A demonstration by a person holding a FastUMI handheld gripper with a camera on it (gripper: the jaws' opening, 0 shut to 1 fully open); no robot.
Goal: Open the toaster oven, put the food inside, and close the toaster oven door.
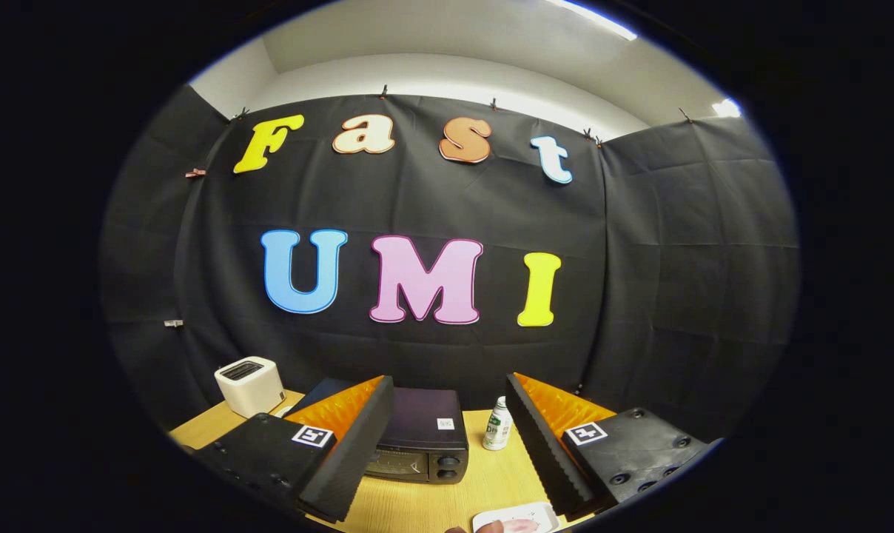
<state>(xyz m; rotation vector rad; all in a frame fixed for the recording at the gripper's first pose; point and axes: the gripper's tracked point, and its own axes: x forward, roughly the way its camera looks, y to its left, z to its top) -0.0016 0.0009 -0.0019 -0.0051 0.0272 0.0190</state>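
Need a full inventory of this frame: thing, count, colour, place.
toaster oven: 1, black, on the table just ahead of the gripper, door shut
toaster: 1, white, on the table's far corner, left of the toaster oven
bottle: 1, white with green label, right of the toaster oven
tray: 1, white, near edge of the table, holds something pink
table: 1, light wood, under everything
gripper: 1, jaws wide open, holding nothing, toaster oven between them

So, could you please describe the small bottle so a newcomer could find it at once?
On the wooden table, find the dark toaster oven beyond the open gripper. The small bottle stands upright just beside it. It alone is pale, slim and green-labelled.
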